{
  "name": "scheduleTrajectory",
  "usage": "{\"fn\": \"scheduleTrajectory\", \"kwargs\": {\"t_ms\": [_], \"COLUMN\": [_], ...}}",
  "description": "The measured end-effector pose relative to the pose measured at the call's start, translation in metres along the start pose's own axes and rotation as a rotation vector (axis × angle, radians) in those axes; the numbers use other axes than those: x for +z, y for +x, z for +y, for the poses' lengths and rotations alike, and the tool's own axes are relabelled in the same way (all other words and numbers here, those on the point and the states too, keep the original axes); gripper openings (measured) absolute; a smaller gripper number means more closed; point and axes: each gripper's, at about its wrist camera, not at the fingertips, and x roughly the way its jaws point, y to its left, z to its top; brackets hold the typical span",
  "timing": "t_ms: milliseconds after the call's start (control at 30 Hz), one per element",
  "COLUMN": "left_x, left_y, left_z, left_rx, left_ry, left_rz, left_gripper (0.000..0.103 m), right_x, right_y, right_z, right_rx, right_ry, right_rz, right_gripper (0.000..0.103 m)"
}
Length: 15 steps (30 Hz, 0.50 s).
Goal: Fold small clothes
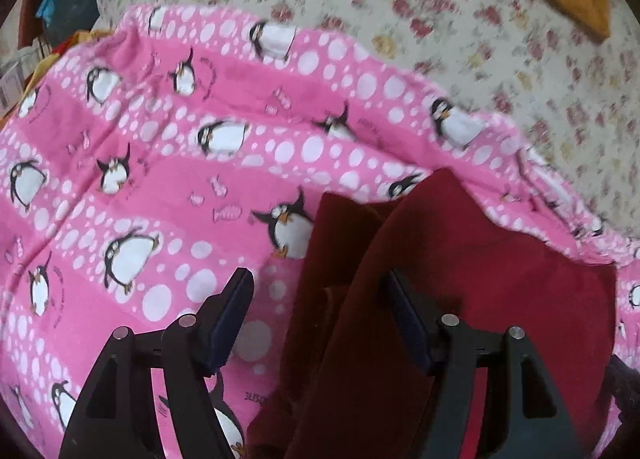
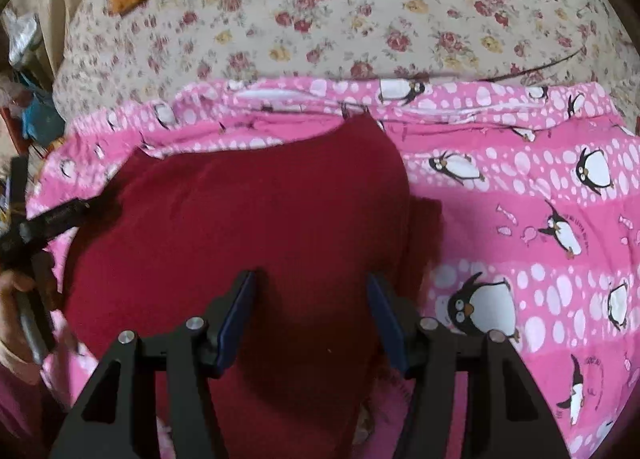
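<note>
The pink penguin blanket (image 2: 520, 219) spreads under and beyond both sets of fingers. On it lies the dark red garment (image 2: 240, 219), rumpled between and ahead of the right gripper (image 2: 310, 317), whose fingers stand apart, clamping nothing. The left gripper (image 1: 316, 315) is likewise apart over the garment's edge. Closing too deep could pinch blanket along with cloth

One dark red garment (image 2: 240, 219), one pink penguin blanket (image 2: 540, 219), one floral sheet (image 2: 360, 19), two claws.
</note>
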Motion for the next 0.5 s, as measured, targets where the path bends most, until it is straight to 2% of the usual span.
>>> {"fn": "scheduleTrajectory", "kwargs": {"t_ms": [200, 367, 500], "left_x": [-0.001, -0.01, -0.031], "left_y": [-0.003, -0.022, -0.05], "left_z": [-0.001, 0.0, 0.005], "left_rx": [0.001, -0.048, -0.086], "left_ry": [0.003, 0.01, 0.046], "left_rz": [0.003, 0.02, 0.018], "left_gripper": [0.048, 0.048, 0.048], "right_x": [-0.003, -0.018, -0.043], "right_y": [0.004, -0.03, -0.048], "right_z": [0.002, 0.004, -0.001], "right_rx": [-0.013, -0.018, -0.007], "right_ry": [-0.016, -0.025, -0.01], "right_rz": [-0.002, -0.018, 0.002], "right_gripper": [0.062, 0.063, 0.064]}}
